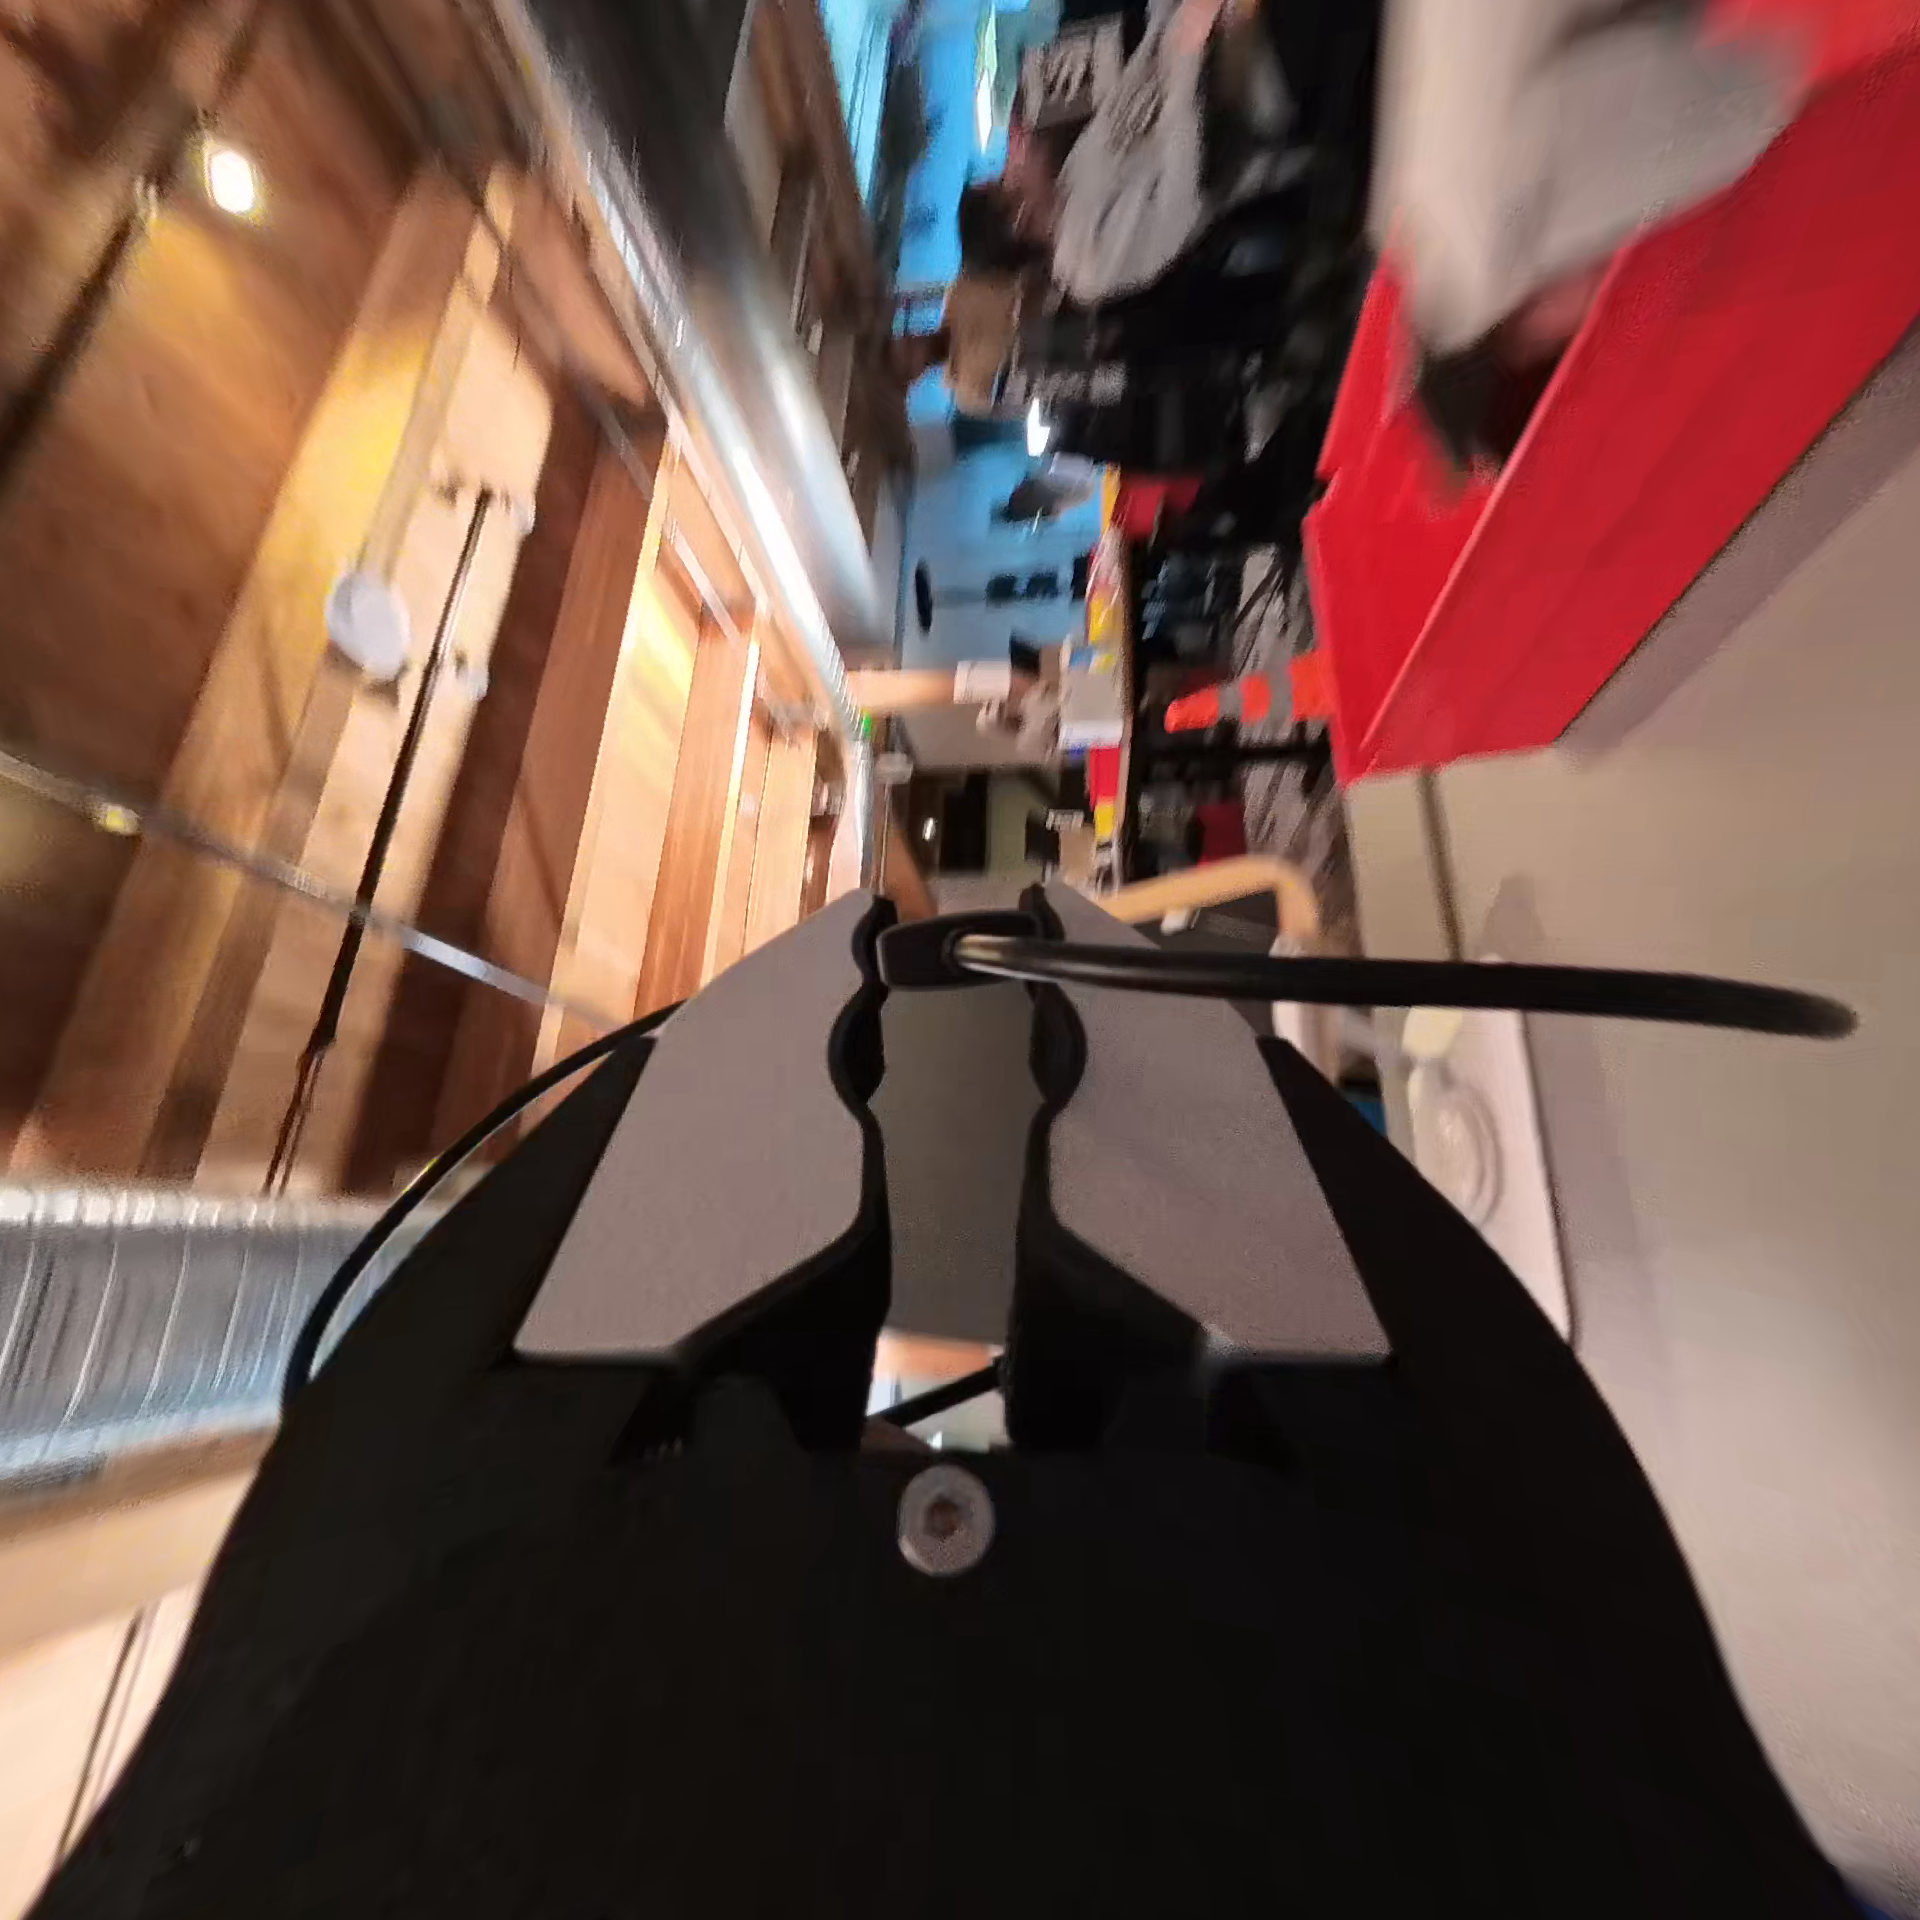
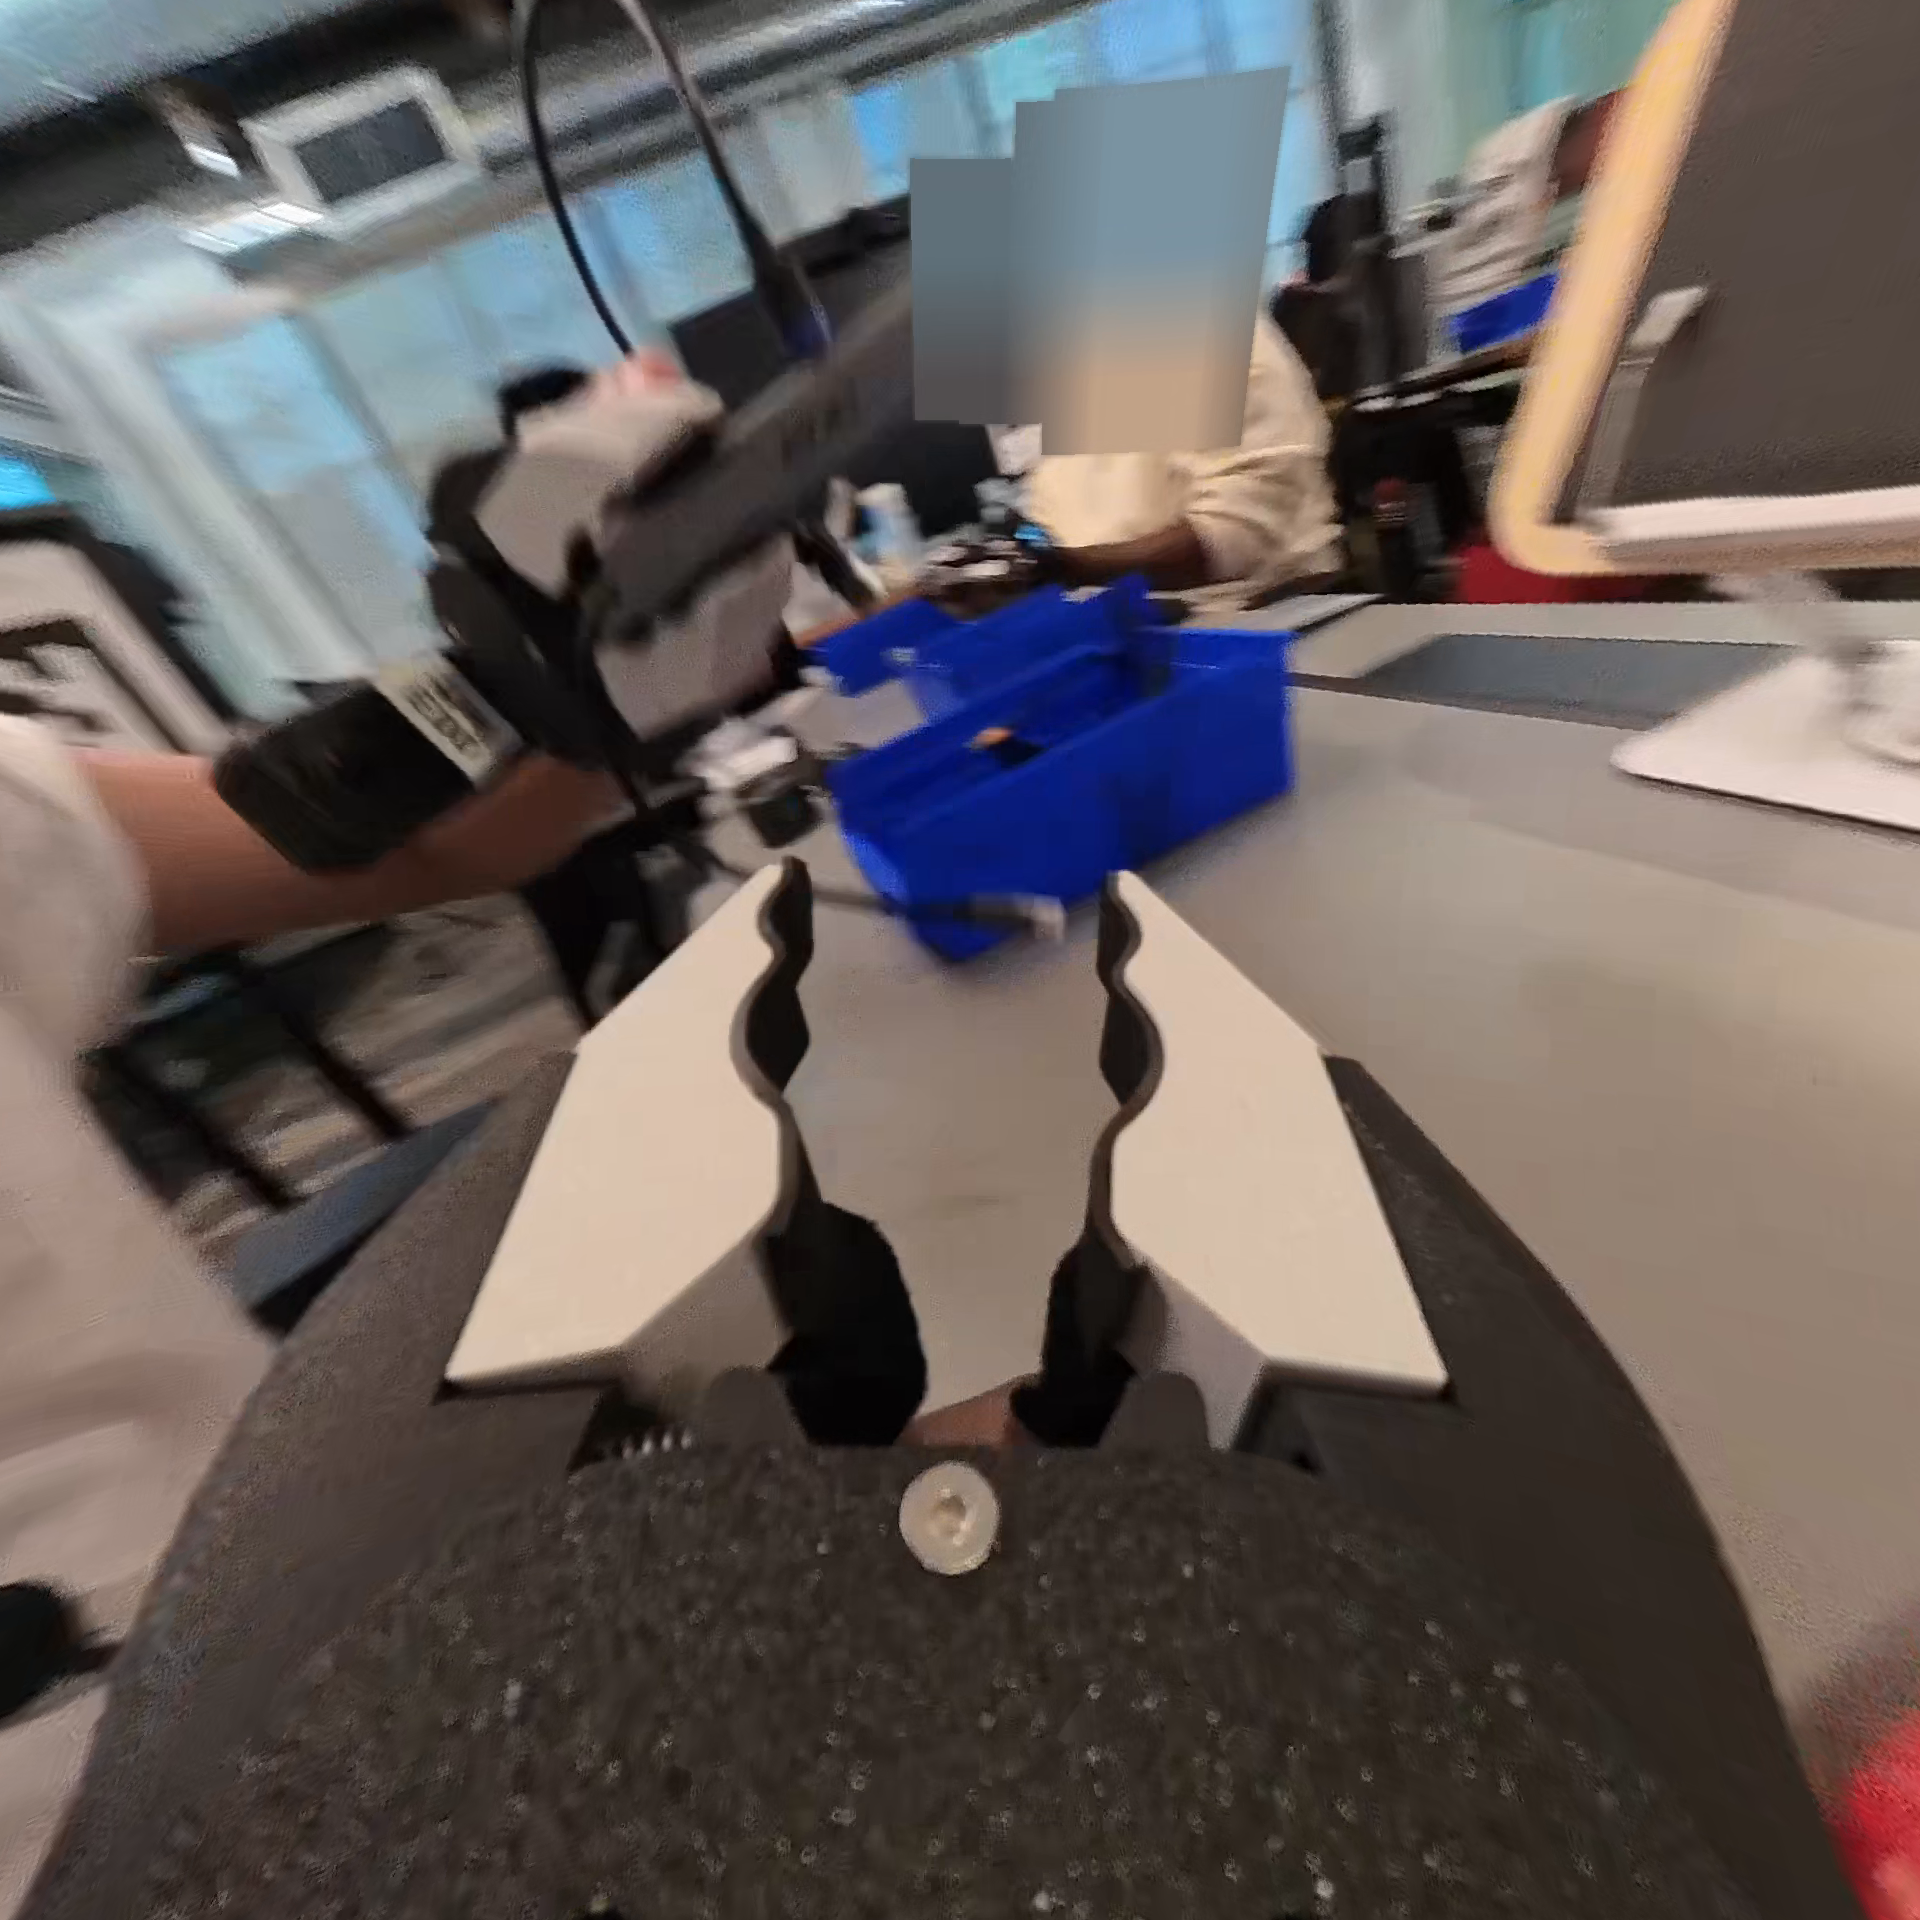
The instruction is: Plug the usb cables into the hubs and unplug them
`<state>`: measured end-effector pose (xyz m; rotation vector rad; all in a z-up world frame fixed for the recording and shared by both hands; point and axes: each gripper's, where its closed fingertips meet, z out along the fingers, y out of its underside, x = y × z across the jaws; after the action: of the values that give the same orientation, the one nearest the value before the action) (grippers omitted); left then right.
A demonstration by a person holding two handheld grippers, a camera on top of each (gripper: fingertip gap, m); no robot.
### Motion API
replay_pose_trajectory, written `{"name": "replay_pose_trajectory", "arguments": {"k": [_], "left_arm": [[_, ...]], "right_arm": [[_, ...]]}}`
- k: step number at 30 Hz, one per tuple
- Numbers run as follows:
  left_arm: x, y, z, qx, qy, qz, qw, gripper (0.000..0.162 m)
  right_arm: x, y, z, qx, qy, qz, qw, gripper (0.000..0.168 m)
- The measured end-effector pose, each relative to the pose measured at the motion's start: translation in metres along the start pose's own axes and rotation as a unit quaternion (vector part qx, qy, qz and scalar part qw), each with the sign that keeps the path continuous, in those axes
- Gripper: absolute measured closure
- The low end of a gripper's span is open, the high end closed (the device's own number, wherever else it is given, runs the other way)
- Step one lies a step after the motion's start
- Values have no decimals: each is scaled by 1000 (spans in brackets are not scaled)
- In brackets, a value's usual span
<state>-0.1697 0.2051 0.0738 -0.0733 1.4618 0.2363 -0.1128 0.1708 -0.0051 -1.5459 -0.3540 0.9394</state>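
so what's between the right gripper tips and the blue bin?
Right wrist view: only bare grey tabletop between the open right gripper and the blue bin; a small connector lies at the bin's near edge.

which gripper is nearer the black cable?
Left. The left gripper pinches the black cable at its fingertips; the right gripper is open over the grey table, near the blue bin.

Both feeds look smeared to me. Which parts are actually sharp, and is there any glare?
Left wrist view: left gripper and its black cable are sharp; the room behind is motion-blurred and rolled sideways, with one bright ceiling lamp. Right wrist view: right gripper is sharp; blue bin and monitor are smeared; no strong glare.
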Motion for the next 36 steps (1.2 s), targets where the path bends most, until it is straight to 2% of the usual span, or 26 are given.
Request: {"name": "replay_pose_trajectory", "arguments": {"k": [4,7,9,10,11,15,17,18,21,23,25,28,32,36], "left_arm": [[18,-57,-4,80,21,-42,996,138],[23,-84,-10,131,36,-95,986,139],[24,-96,-14,153,48,-141,977,138],[26,-99,-15,159,54,-156,973,138],[26,-99,-15,160,52,-170,971,138],[28,-75,-9,110,49,-298,947,138],[33,-63,-5,86,52,-416,904,132],[36,-58,-3,80,52,-482,871,128],[47,-48,3,69,54,-658,748,127],[51,-47,4,90,60,-740,664,128],[49,-49,5,119,63,-782,608,129],[43,-55,5,155,69,-800,576,129],[38,-59,9,165,59,-807,563,128],[27,-51,11,185,18,-826,533,130]], "right_arm": [[-29,-22,15,16,-161,60,985,104],[-41,-23,22,17,-231,68,971,105],[-53,-26,20,32,-287,82,954,116],[-62,-26,16,34,-326,83,941,135],[-65,-27,14,37,-341,87,935,141],[-60,-35,6,76,-334,80,936,160],[-54,-37,7,92,-310,67,944,160],[-52,-39,7,105,-304,71,944,160],[-46,-45,4,158,-292,82,940,161],[-44,-48,5,180,-277,75,941,161],[-44,-49,8,193,-269,68,941,161],[-44,-51,14,215,-261,71,938,160],[-43,-54,19,247,-258,90,929,160],[-47,-41,33,231,-225,54,945,160]]}}
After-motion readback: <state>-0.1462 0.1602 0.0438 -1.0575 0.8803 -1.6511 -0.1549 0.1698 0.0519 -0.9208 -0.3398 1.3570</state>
